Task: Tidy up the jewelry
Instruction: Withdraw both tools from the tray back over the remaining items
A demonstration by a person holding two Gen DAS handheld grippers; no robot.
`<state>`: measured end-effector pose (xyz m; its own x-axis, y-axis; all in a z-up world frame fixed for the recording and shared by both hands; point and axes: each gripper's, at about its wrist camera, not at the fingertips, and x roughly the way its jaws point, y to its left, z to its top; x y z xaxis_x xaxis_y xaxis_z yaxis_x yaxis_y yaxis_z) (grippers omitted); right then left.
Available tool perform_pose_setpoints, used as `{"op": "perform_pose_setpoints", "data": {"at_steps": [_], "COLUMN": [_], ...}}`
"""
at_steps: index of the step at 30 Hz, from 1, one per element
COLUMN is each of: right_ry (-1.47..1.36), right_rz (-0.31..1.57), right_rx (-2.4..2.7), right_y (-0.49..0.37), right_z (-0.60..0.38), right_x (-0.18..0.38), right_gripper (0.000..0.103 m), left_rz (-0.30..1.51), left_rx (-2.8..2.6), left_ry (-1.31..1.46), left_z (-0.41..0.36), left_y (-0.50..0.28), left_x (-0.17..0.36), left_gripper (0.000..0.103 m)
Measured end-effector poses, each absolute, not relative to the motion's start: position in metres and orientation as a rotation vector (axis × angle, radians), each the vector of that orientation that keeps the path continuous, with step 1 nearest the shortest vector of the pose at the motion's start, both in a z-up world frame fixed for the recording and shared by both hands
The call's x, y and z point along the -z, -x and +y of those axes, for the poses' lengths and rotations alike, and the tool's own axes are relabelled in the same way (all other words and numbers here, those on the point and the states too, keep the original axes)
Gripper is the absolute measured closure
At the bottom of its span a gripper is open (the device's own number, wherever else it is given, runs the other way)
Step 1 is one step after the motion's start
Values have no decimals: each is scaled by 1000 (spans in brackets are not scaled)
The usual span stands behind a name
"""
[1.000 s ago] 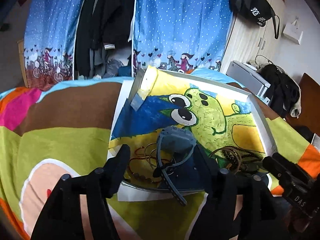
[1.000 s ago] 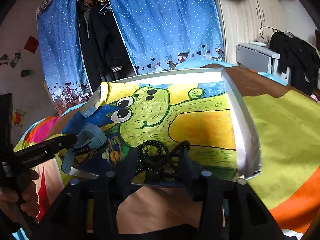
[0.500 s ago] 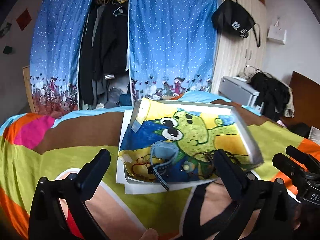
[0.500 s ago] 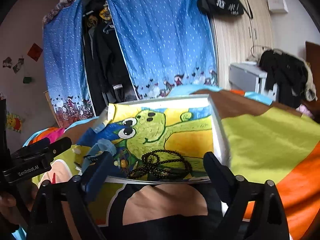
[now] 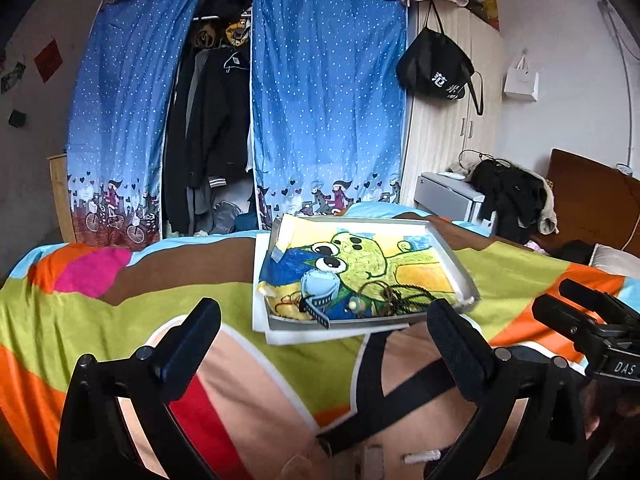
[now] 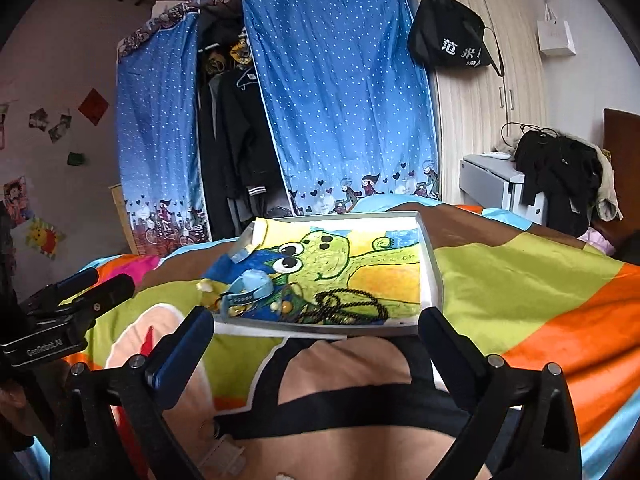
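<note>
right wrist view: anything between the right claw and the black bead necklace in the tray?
Only the tray's near rim and bare bedspread separate the open right claw from the black bead necklace.

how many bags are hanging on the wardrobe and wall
2: a black bag hangs on the wooden wardrobe door right of the blue curtain, and a small white paper bag hangs on the wall further right. Others may be hidden.

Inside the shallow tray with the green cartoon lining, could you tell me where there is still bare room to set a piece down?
The tray is free across its far half and right side. Its near edge is crowded: black bead necklace, blue watch.
</note>
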<state>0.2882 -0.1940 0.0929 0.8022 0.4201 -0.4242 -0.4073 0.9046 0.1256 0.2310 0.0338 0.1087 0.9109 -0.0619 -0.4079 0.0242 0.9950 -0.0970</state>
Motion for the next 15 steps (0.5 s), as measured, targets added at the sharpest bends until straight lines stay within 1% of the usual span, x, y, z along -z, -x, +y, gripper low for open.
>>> {"op": "perform_pose_setpoints", "data": {"at_steps": [9,15], "right_ry": [-35,-11], "right_rz": [395,347], "right_rx": [-469,-480], "right_y": [-226,-182], "right_z": [-197,-196], "right_x": [-101,-97], "right_gripper": [0,0], "left_rz": [366,335], "left_rx": [24,-11], "left_ry": [86,123], "left_z": [32,35], "left_y": [-162,-115], "left_x": [-104,-95], "left_gripper": [2,2]}}
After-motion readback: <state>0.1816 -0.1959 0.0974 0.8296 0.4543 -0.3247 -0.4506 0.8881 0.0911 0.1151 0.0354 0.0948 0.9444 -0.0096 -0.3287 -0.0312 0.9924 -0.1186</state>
